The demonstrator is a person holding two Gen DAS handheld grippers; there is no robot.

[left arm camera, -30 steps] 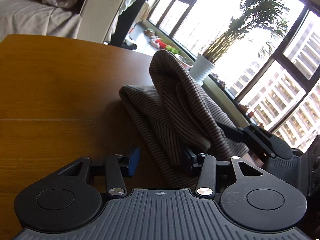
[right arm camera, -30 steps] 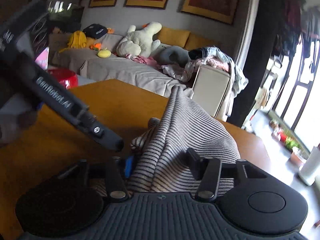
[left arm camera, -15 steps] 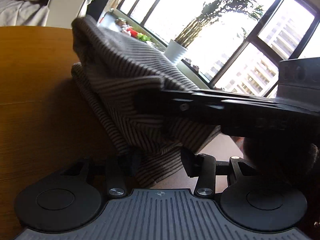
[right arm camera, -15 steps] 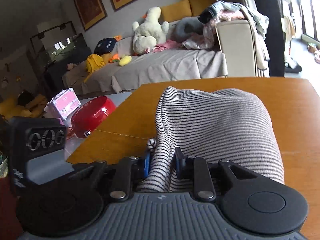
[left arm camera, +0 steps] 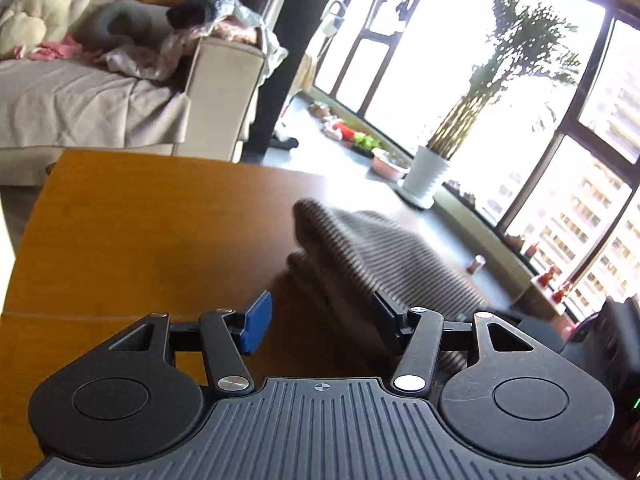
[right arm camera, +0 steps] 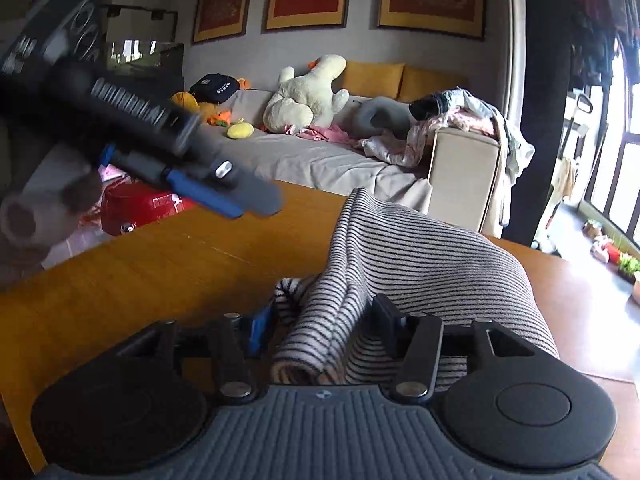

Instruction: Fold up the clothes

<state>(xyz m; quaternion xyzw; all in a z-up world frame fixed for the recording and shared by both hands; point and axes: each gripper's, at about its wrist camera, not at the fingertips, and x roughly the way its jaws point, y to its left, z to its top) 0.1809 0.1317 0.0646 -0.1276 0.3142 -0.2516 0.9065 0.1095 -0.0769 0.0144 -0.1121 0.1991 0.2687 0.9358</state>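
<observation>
Left wrist view: left gripper (left arm camera: 320,320) jaws are opening, nothing between them, blue pad (left arm camera: 258,322) on one finger stands clear over bare wood. Striped garment (left arm camera: 384,256) sits bunched just ahead and to the side of the far finger; cloth edge looks to run behind that finger, can't tell if it touches. Garment lies on the wooden table (left arm camera: 140,220), toward the table's window-side edge, folded over itself in a hump with a lower layer under it. Beyond the table's far edge: sofa (left arm camera: 100,92) with a plush toy (left arm camera: 36,12) and loose laundry, and a potted plant (left arm camera: 426,172) on the window ledge. Part of the right gripper's body shows at the frame's right edge, dark and cropped

Right wrist view: right gripper (right arm camera: 320,324) jaws are opening, with a rolled edge of the striped garment (right arm camera: 420,256) between the fingers; cloth sags loosely between them, pads not visibly pressing, so released rather than clamped. Rest of the garment drapes up and over the right-hand finger, mounded toward the table's (right arm camera: 160,272) far edge. Left gripper (right arm camera: 240,200) crosses the upper left of the frame, blurred, off the cloth and above the table near its left edge. Red box (right arm camera: 132,208) sits past the table's left edge
</observation>
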